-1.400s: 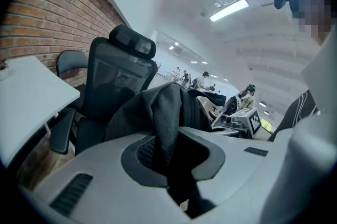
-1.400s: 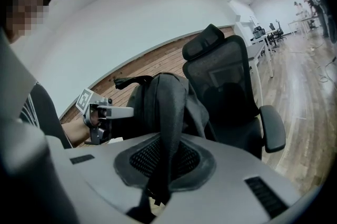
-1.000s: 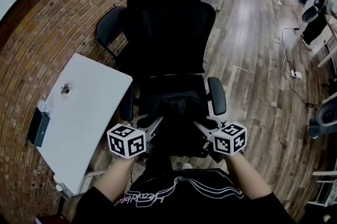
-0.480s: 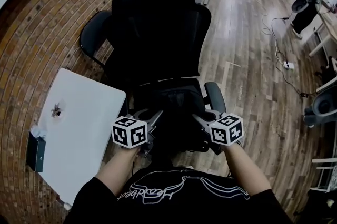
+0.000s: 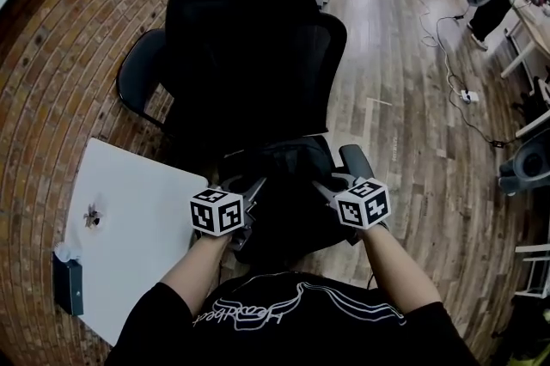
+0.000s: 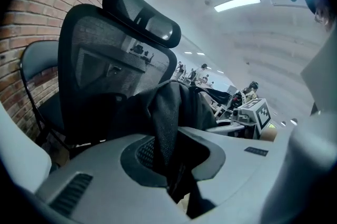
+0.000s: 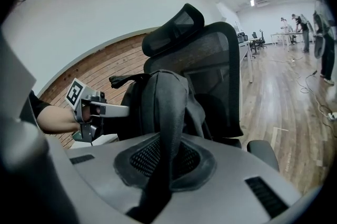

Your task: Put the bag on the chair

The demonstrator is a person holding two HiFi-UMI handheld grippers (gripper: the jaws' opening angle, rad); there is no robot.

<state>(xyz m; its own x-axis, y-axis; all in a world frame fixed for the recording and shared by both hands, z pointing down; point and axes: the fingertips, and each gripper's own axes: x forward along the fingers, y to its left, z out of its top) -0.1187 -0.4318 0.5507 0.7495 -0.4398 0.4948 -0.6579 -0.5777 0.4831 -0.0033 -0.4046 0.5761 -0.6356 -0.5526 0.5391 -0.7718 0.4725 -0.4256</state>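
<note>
A black bag [image 5: 284, 184] hangs between my two grippers, just above the seat of a black mesh office chair [image 5: 258, 38]. My left gripper [image 5: 251, 191] is shut on a dark strap of the bag [image 6: 166, 123] at the bag's left side. On the bag's right side my right gripper [image 5: 328, 189] is shut on another strap [image 7: 171, 128]. The chair's mesh back [image 7: 210, 60] and headrest [image 6: 142, 12] rise right behind the bag. The chair seat is mostly hidden under the bag.
A white table [image 5: 129, 235] stands at my left, against a brick wall [image 5: 60, 55], with a small dark box [image 5: 67, 285] on its edge. A second dark chair [image 5: 142, 81] sits left of the office chair. People and desks are far off on the wood floor [image 5: 412, 98].
The view has drawn in toward the chair. Both grippers and the bag sit a little higher in the picture, nearer the chair back. The grips are unchanged.
</note>
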